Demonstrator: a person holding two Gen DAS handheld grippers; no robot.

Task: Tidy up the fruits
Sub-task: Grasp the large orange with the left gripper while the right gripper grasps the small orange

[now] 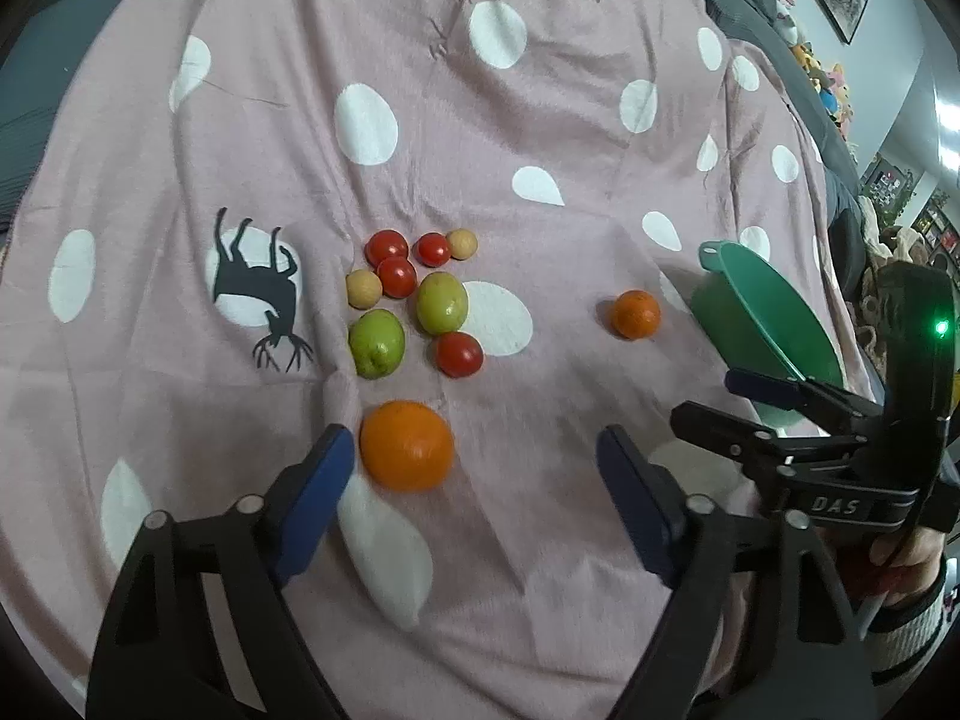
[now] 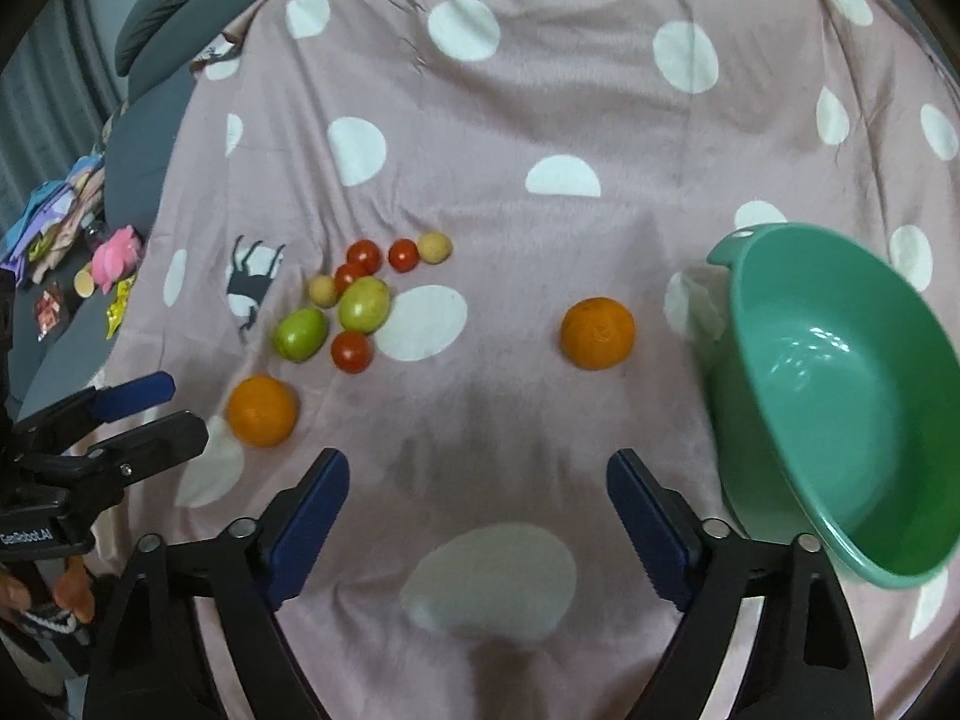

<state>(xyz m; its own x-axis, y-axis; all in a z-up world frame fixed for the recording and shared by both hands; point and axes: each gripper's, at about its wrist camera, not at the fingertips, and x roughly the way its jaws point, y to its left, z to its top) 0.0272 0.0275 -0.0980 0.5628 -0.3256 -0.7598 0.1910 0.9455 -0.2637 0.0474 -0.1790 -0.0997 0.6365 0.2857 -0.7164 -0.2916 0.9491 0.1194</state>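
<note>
Pink polka-dot bedspread [image 2: 540,90] carries scattered fruit and a tilted green bowl [image 2: 840,372]. Left gripper [image 1: 474,450] is spread, nearest orange [image 1: 407,445] just beside its left finger — likely the first pick. Right gripper [image 2: 478,468] is spread too, holding nothing — next: straddle, close, carry bowlward.

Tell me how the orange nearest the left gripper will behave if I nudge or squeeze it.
The near orange looks round and sits free on the soft blanket, so a nudge would probably roll it, perhaps only briefly. It looks firm, likely tolerating a moderate squeeze. The open left gripper seems wide enough to span it.
</note>
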